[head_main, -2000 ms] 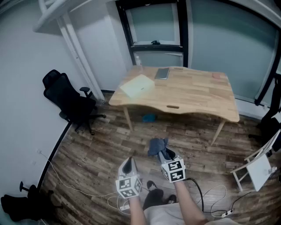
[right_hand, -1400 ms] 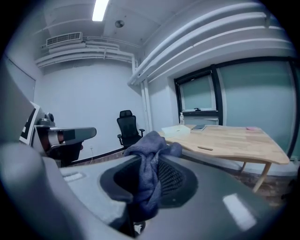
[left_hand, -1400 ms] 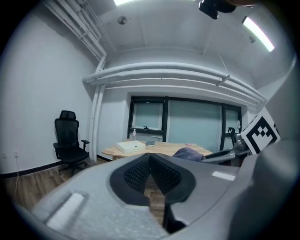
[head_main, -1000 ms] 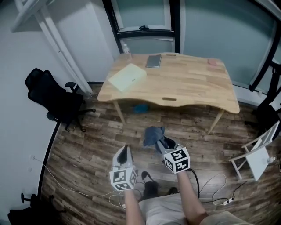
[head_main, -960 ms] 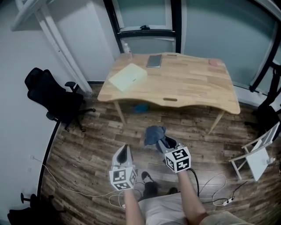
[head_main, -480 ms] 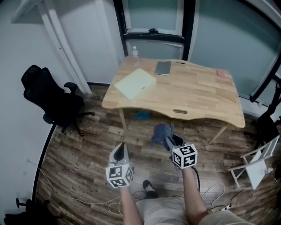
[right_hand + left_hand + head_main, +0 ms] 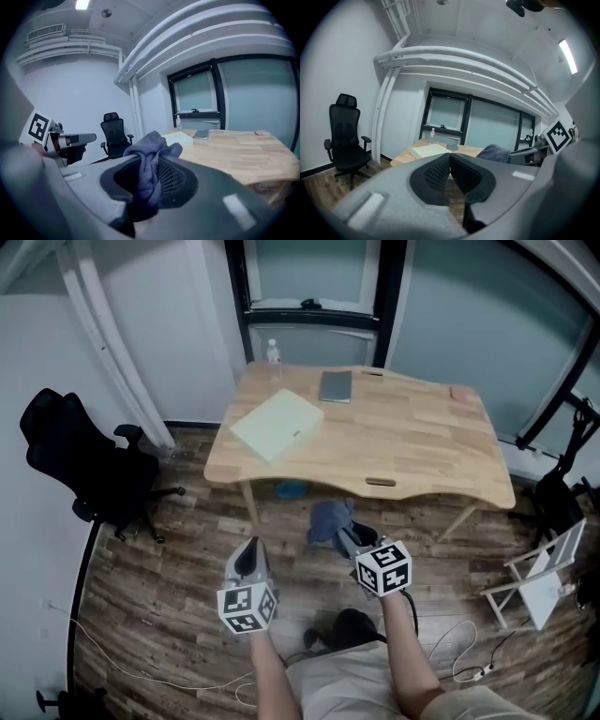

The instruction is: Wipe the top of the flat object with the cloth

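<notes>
Head view: the cloth [image 7: 327,518] was clamped in the right gripper [image 7: 345,535]; the left gripper [image 7: 249,553] was closed on nothing. The pale flat pad [image 7: 277,424] lay on the table [image 7: 422,451] at eleven o'clock, well apart from the cloth. No wiping was judged done; approach and wiping were left.
</notes>
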The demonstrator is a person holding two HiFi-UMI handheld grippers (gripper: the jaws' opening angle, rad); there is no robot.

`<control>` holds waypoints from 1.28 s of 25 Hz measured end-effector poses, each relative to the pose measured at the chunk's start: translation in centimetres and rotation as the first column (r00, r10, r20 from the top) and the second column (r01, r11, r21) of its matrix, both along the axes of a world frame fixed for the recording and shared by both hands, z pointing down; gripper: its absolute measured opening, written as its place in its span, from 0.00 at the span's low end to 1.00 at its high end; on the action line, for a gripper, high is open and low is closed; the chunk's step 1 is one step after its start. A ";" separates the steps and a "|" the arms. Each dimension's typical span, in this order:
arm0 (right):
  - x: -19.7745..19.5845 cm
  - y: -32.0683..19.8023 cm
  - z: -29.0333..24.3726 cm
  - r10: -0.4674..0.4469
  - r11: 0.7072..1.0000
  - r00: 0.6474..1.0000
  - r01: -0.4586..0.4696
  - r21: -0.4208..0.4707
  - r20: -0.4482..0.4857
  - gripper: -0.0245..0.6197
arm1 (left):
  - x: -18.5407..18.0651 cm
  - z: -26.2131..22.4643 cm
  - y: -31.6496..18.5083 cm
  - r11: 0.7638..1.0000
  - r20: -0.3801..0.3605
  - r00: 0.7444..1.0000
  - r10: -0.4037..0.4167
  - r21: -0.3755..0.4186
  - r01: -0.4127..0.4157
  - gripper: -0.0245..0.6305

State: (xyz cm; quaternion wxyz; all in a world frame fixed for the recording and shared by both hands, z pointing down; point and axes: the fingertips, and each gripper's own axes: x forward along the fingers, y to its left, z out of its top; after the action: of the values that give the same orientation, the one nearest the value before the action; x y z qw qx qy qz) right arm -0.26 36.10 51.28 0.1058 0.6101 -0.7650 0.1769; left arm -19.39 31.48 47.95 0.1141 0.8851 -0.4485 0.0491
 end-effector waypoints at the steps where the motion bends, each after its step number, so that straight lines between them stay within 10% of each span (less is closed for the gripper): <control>1: 0.0 -0.4 0.0 -0.001 1.000 1.000 0.001 -0.002 0.000 0.19 | 0.1 0.0 -0.3 1.000 0.002 1.000 0.007 0.001 -0.007 0.05; 32: 3.6 -25.7 0.1 -0.054 0.998 0.997 0.055 -0.023 0.048 0.19 | 2.8 1.1 -22.0 0.996 0.051 0.996 -0.068 -0.051 0.070 0.05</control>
State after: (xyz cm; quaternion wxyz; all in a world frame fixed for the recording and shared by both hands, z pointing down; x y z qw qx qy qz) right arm 3.34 10.38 51.35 0.0999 0.5834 -0.7814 0.1978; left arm -16.61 9.48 49.10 0.1280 0.8643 -0.4800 0.0789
